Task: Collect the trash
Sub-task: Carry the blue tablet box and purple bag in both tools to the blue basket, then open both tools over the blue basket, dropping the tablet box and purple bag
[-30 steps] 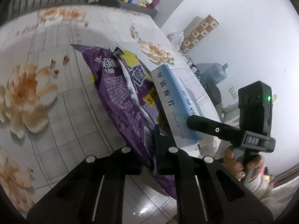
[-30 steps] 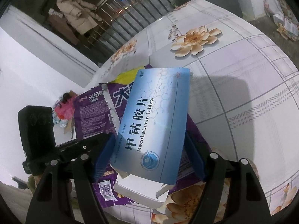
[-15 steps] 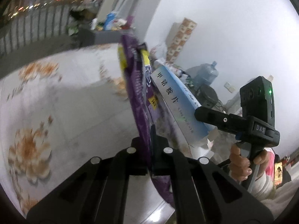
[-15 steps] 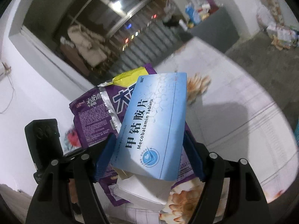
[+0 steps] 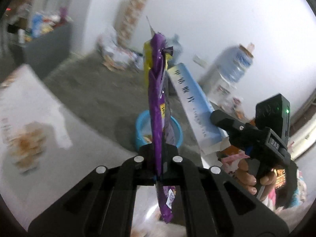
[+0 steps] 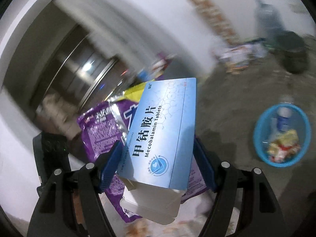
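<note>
Purple snack bag (image 5: 159,116) stands edge-on in the left gripper (image 5: 159,154), jaws pinched tight on its lower part, bag rising upright w/ its tail hanging below. Right gripper (image 6: 158,164) is raised beside it, bare hand (image 5: 254,177) wrapped round the handle. Its blue pads (image 6: 110,167) clamp a blue Mecobalamin tablet box (image 6: 164,130) by both long edges, white end flap open at bottom. Box sits just right of the bag, tilted. Blue basket (image 6: 282,132) w/ trash is on the grey floor (image 6: 227,106), well apart.
</note>
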### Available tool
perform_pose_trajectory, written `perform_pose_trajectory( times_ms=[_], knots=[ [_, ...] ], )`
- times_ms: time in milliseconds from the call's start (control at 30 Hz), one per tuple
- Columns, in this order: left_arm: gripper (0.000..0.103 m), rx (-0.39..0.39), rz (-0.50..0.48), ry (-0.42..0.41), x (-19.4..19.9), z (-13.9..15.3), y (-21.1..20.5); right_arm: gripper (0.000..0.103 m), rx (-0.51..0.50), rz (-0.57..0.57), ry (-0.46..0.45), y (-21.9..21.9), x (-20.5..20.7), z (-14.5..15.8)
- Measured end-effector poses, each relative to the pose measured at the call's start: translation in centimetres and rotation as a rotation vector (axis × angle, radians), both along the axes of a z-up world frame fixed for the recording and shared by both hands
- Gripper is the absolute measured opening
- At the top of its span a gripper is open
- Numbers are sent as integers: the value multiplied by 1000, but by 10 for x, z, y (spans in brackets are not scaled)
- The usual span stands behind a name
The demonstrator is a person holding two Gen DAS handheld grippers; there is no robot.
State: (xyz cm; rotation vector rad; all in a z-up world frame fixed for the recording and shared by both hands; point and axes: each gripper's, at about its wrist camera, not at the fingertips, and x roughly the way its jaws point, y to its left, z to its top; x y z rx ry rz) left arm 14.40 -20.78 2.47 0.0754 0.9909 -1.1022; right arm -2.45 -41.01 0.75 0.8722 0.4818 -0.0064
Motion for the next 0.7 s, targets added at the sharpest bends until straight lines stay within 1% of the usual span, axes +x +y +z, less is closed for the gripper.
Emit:
perform_pose_trajectory(
  times_ms=[67,100,133,233,300,467,533,567,600,633,700],
  knots=[
    [0,36,-49,69,6,-21,-39,71,34,-87,34,-28,-12,-17],
    [0,69,-71,100,9,-35,-63,71,54,-151,70,-46,-21,-31],
    [0,105,-93,106,9,-48,-86,71,65,-182,89,-56,-26,-39],
    [0,201,-168,81,8,-79,-138,71,130,-295,165,-96,-39,-77],
    [0,251,-215,69,8,-102,-178,71,174,-340,203,-115,-44,-100],
    [0,331,-249,73,21,-149,-248,71,269,-421,269,-150,-43,-149],
    [11,372,-256,85,24,-174,-266,71,289,-445,287,-154,-42,-165],
    [35,405,-250,96,31,-191,-279,72,299,-453,299,-159,-38,-176],
    [46,441,-227,88,36,-204,-287,72,304,-458,309,-168,-40,-183],
    [53,462,-193,74,42,-213,-289,72,310,-468,329,-173,-38,-192],
    [58,499,-155,68,45,-227,-298,72,342,-472,358,-179,-40,-212]
  ],
)
